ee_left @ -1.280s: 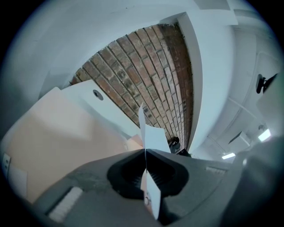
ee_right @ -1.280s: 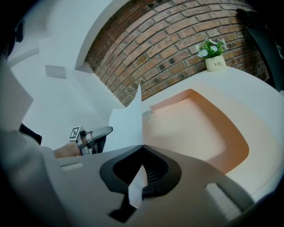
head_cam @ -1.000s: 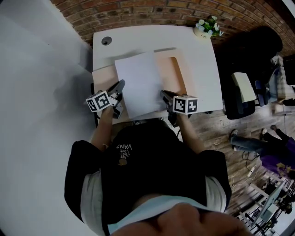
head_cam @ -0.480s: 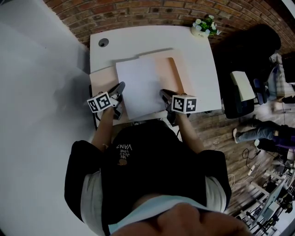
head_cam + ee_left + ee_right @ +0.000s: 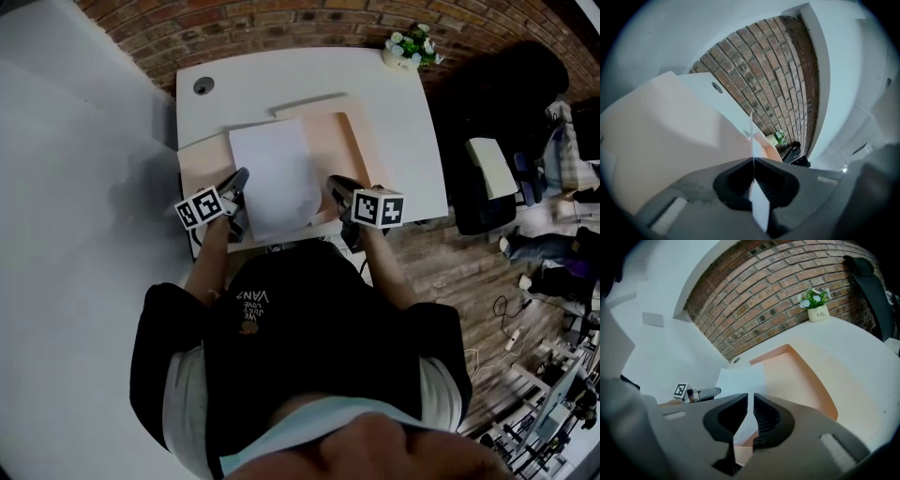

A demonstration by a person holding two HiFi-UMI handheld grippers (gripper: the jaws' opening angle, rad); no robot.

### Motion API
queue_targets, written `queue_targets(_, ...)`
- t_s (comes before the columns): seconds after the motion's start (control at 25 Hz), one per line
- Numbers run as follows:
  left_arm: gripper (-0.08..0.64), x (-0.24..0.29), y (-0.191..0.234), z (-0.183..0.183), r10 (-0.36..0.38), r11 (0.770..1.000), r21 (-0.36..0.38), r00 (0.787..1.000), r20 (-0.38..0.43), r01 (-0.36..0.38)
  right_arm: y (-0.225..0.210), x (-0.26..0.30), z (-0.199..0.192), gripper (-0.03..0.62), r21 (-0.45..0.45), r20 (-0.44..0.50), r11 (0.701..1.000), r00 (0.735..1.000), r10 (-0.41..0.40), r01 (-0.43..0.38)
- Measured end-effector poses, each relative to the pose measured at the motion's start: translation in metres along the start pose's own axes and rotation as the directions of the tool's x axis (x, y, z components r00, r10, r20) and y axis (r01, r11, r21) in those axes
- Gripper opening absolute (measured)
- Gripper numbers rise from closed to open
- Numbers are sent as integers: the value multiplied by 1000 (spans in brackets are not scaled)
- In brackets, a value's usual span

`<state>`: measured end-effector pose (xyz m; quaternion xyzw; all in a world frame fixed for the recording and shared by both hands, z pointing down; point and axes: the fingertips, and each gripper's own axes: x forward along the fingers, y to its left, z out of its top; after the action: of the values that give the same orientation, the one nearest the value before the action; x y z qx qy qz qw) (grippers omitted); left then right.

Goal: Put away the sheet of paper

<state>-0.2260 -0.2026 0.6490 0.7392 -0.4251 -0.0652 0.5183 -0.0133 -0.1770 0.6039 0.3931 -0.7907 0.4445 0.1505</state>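
White worktop [image 5: 403,112] by a brick wall. Left tongs [image 5: 240,178] and right tongs [image 5: 335,184] each pinch a near corner of the paper [image 5: 272,169], stretched between them over the peach folder [image 5: 354,141]. Looks mid-placing. Next up I'd say lower it flat, then let go.
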Motion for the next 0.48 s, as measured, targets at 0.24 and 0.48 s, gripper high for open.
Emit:
queue_targets(0.24, 0, -4, 8, -1, 32, 999, -39, 999, 28, -31, -3, -4, 3, 37, 0, 11, 1000, 1000, 7, -7)
queue_targets(0.48, 0, -1, 12, 5, 57, 995, -85, 996, 62, -52, -8, -13, 6, 36, 3, 28, 1000, 1000, 6, -6)
